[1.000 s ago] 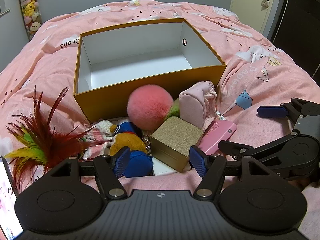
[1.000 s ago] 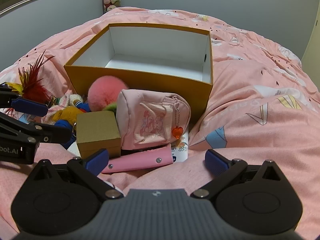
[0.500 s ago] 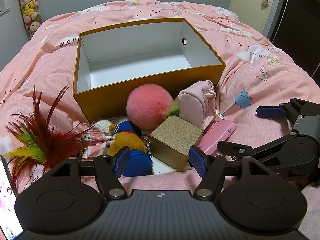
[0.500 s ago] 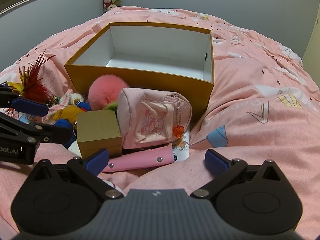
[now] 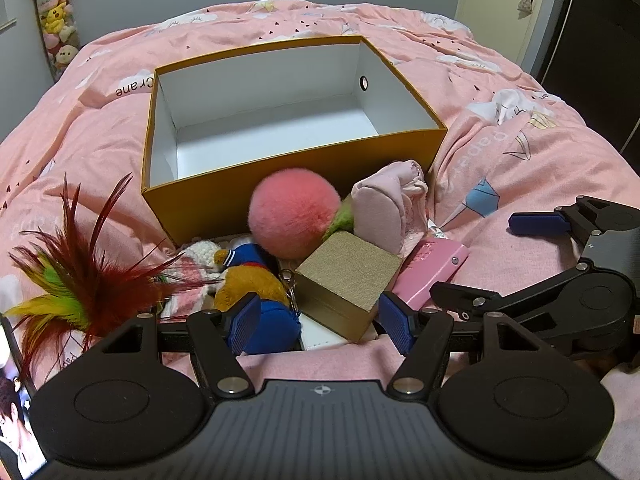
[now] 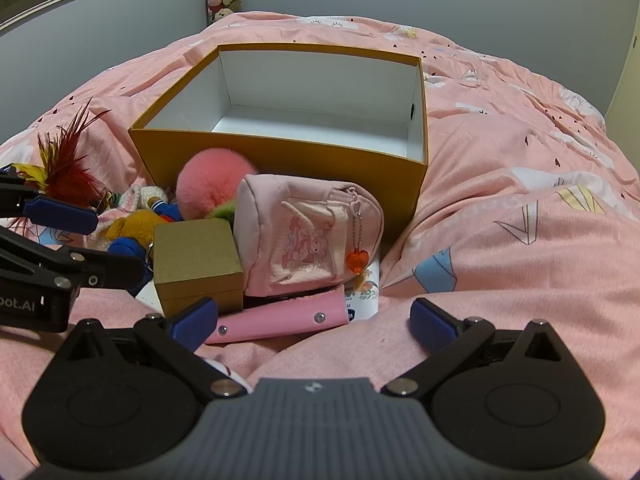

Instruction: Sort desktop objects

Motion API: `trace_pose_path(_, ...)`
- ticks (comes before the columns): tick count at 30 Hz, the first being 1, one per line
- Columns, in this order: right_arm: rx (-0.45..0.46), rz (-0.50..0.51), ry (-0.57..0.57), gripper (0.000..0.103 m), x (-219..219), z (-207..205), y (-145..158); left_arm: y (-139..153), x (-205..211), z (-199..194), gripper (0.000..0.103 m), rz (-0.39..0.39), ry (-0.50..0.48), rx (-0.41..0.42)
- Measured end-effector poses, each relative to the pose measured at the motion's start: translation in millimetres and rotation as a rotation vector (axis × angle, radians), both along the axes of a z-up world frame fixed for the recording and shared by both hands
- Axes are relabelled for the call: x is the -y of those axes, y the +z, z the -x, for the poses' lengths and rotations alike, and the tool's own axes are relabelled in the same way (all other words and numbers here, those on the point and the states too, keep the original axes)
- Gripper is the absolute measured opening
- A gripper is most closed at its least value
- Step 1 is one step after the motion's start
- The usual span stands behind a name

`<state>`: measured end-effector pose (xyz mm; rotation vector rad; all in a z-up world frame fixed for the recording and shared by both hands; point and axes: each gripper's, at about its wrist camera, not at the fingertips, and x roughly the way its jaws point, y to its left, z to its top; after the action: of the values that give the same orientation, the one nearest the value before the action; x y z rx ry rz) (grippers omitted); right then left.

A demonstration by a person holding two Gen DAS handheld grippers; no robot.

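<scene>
An open yellow box (image 5: pixel 296 196) (image 6: pixel 280 156) with a white, empty inside lies on the pink bed. In front of it is a pile: a pink pompom (image 5: pixel 294 216) (image 6: pixel 208 184), a pink pouch (image 5: pixel 384 212) (image 6: pixel 312 240), a gold box (image 5: pixel 346 280) (image 6: pixel 196 260), a pink wallet (image 5: pixel 432 268) (image 6: pixel 280 320), a plush keychain (image 5: pixel 256 292) and a feather toy (image 5: pixel 76 280). My left gripper (image 5: pixel 318 326) is open just short of the gold box. My right gripper (image 6: pixel 312 322) is open just short of the wallet.
The pink quilt (image 6: pixel 520 200) covers the whole bed in soft folds. A phone (image 5: pixel 16 412) lies at the left edge. Plush toys (image 5: pixel 54 12) hang on the far wall. A door (image 5: pixel 508 4) stands at the back right.
Both grippers have edged slightly toward the pile. Nothing was picked up or moved.
</scene>
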<state>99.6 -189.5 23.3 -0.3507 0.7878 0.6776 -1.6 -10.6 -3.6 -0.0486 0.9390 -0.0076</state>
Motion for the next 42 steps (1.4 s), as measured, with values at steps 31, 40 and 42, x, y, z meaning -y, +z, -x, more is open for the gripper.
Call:
trace_pose_path(31, -0.281, -0.043, 0.003, 0.055, 2, -70, -7, 21, 7, -56, 0.058, 0.035, -0.251, 0.016)
trace_pose_path(40, -0.433, -0.005, 0.055, 0.053, -8, -95, -31, -3, 36, -109, 0.06, -0.019, -0.326, -0.075)
trace_pose_path(42, -0.479, 0.007, 0.071, 0.055, -11, -101, -39, -11, 37, -116, 0.06, -0.019, -0.317, -0.1)
